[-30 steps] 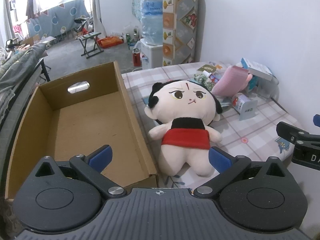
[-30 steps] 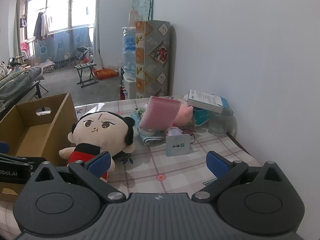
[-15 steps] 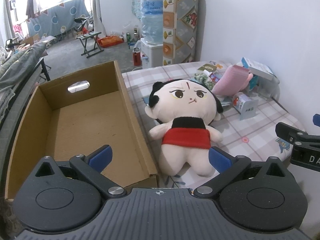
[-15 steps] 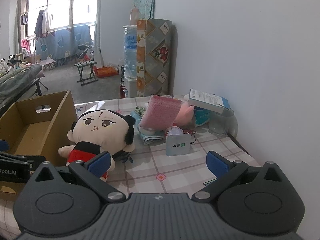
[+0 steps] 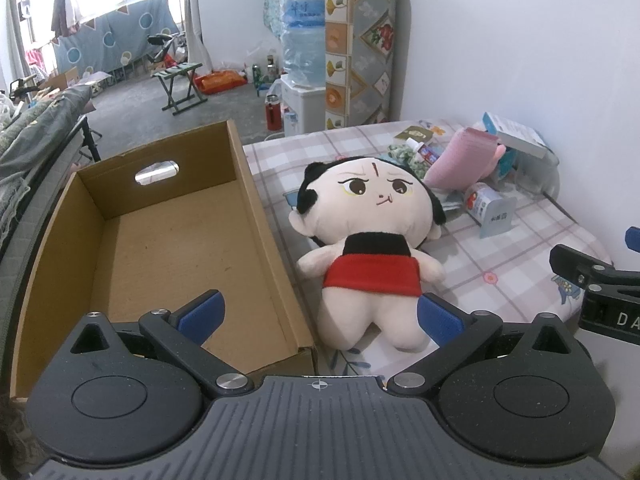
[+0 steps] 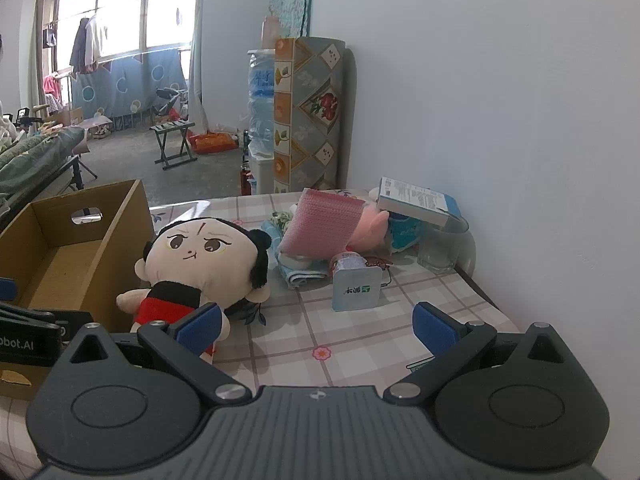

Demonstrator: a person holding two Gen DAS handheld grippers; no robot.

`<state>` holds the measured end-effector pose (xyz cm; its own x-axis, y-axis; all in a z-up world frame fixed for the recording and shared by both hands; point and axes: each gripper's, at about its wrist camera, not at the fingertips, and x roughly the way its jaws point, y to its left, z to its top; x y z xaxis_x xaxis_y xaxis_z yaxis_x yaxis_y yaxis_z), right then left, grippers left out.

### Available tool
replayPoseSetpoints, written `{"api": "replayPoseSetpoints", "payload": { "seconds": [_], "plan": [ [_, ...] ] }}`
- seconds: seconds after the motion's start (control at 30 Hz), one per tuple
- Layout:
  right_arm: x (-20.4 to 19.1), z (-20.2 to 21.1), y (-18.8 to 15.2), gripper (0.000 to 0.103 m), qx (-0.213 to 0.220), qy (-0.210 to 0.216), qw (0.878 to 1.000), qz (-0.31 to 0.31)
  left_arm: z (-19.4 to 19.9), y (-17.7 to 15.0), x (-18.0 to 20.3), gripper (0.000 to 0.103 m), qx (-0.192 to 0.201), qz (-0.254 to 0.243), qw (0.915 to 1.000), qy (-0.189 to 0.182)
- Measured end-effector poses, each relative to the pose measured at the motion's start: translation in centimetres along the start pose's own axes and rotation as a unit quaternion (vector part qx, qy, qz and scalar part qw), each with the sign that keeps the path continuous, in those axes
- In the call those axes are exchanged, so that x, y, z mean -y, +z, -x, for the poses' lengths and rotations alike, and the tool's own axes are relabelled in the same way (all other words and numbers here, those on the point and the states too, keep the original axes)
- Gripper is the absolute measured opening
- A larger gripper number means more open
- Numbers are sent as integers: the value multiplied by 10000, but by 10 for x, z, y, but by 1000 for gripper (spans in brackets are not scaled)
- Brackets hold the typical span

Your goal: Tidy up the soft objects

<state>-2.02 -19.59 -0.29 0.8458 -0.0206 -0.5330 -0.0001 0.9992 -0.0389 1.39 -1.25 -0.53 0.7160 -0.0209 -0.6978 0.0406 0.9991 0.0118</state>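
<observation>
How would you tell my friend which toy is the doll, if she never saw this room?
Find the big open cardboard box on the checked tablecloth. Right beside it, on its back, lies the doll. Unlike the pink cloth and small packets behind it, it has a big cream head, black hair, a frowning face and a red skirt.

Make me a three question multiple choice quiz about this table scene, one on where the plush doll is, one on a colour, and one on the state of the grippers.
1. Where does the plush doll lie?
A. in the cardboard box
B. on the checked tablecloth beside the cardboard box
C. on the floor

2. What colour is the doll's skirt?
A. red
B. green
C. yellow

3. How are the two grippers?
A. both open, holding nothing
B. left shut on the doll
C. both shut

Answers:
1 B: it lies on the checked tablecloth, right of the cardboard box.
2 A: a red band crosses its middle.
3 A: left gripper and right gripper show spread fingers with nothing between.
</observation>
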Motion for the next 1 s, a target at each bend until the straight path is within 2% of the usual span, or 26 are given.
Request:
{"api": "replayPoseSetpoints", "payload": {
  "seconds": [1.0],
  "plan": [
    [-2, -5, -2, 60, -56, 3, 10000, 49, -1, -3, -3, 103, -22, 7, 10000, 5]
  ]
}}
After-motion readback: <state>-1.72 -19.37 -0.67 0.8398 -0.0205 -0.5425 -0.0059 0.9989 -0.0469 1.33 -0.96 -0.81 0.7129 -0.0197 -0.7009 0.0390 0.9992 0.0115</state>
